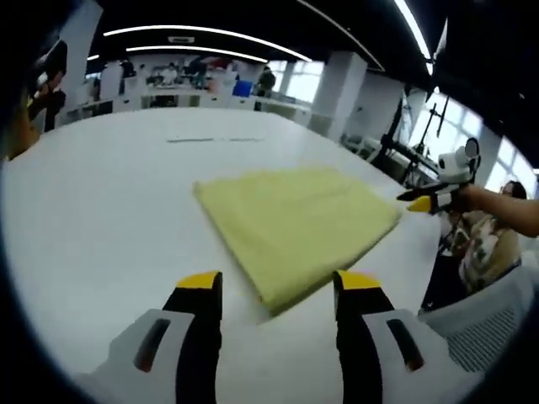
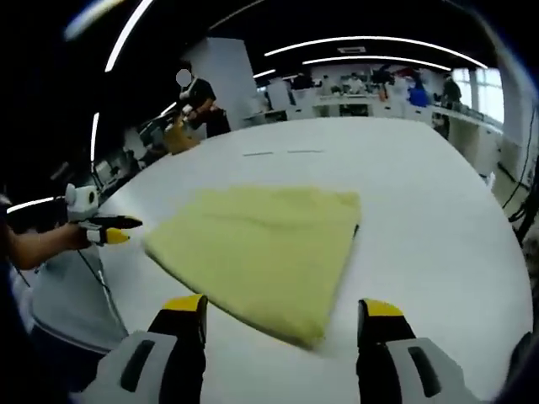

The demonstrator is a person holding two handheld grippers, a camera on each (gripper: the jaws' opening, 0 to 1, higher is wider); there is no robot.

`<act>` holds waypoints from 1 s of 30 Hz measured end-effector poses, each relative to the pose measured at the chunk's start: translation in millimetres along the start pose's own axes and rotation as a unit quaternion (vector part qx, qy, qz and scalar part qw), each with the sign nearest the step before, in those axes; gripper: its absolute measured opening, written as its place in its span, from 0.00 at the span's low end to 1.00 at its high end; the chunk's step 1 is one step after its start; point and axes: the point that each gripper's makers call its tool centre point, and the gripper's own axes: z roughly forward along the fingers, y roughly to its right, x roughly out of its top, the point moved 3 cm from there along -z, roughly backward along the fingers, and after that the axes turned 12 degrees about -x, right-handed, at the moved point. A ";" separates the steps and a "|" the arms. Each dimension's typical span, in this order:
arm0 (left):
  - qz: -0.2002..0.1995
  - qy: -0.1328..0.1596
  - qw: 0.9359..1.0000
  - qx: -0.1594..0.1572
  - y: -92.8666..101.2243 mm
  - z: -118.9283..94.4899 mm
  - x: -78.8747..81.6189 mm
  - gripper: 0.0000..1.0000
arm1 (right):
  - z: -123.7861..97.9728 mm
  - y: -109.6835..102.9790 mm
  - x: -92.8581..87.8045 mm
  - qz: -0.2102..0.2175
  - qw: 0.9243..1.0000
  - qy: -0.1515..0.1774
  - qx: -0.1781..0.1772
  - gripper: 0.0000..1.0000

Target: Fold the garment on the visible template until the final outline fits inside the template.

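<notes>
Yellow garment lies folded into a compact wedge mid-table, so folding looks nearly finished; left gripper and right gripper hover near it, jaws apart, empty.

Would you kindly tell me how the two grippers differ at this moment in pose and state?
The left gripper shows parted jaws pointing at a corner of the yellow garment. The right gripper shows wider-parted jaws flanking another corner. Seen from across, the left looks nearly shut, off the table edge. Both are yellow-tipped and hold nothing.
</notes>
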 end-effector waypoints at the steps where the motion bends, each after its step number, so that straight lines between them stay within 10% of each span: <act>1: -0.003 0.005 1.000 -0.004 2.7 -1.4 3.4 0.61 | -1.3 -2.4 5.2 0.005 1.000 0.006 0.002 0.84; 14: -0.011 0.025 1.000 -0.005 20.6 -13.1 19.8 0.96 | -31.5 -30.1 36.5 0.011 0.998 0.043 0.041 0.99; 30: -0.012 0.050 0.999 0.002 33.2 -24.9 30.1 0.98 | -58.9 -39.1 36.1 -0.047 0.995 0.077 0.030 0.99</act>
